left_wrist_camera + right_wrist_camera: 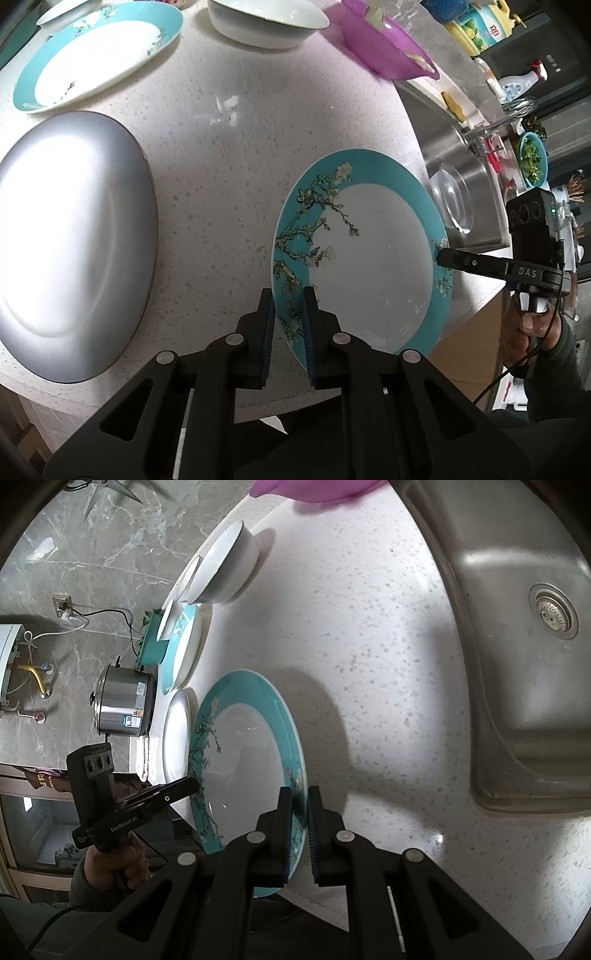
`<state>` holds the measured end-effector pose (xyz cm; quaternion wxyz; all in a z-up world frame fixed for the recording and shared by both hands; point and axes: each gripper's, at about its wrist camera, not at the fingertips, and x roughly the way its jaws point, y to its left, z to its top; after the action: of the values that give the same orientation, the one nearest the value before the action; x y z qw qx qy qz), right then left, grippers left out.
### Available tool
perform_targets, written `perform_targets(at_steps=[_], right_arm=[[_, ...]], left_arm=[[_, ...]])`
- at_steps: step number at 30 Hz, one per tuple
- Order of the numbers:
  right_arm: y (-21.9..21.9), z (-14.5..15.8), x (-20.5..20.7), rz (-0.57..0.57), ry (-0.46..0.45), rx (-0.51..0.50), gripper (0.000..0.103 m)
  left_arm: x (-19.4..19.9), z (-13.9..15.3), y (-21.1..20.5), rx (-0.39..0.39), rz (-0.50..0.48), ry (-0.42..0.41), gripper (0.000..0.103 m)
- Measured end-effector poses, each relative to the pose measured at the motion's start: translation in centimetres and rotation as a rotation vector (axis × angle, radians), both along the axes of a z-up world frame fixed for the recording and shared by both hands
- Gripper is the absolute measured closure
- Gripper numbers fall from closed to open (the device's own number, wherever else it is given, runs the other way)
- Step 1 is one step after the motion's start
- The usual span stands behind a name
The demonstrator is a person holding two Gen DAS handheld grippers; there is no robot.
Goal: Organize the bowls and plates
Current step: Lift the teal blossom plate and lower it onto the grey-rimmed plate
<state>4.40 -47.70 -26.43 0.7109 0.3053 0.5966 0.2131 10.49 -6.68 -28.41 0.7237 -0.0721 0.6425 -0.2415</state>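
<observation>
Speckled counter (229,177) by sink (517,664): teal plate (369,266), rigid glazed ware, likely slick and breakable, clamped at opposite rim edges by left gripper (288,306) and right gripper (300,805), near edge seemingly lifted; rim is its best hold.

Home kitchen. Speckled white stone bench (236,155) w/ a stainless sink (524,686) set in it, drain strainer (553,610) visible. Crockery out: teal floral plates (364,258), white bowl (266,22), purple plastic basin (384,48). Also a steel rice cooker (123,705), spray bottle (521,82), oil jug (476,29), marble-look wall tiles (92,546).
</observation>
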Motion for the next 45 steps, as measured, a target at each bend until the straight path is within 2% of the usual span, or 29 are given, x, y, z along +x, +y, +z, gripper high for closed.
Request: perform_targets(at_steps=[9,24,36,45], right_arm=[[2.3,2.7,1.2,0.033,-0.037,0.003,0.092],[10.1,5.3,5.1,0.16,-0.081,0.014,0.092],[16.8,4.8,8.3,0.256,-0.073,0.028,0.092],[21.6,3.0,9.6,0.297,-0.04,0.01,0.092]], left_arm=[[0.4,3.5,3.3,-0.008,0.037,-0.04,0.091],[0.6,7.3,14.0,0.009,0.157,-0.078,0.091],[0.7,6.5,21.5,0.035,0.248,-0.062,0.091],[1.9,3.6,26.9,0.066,0.266,-0.03,0.09]])
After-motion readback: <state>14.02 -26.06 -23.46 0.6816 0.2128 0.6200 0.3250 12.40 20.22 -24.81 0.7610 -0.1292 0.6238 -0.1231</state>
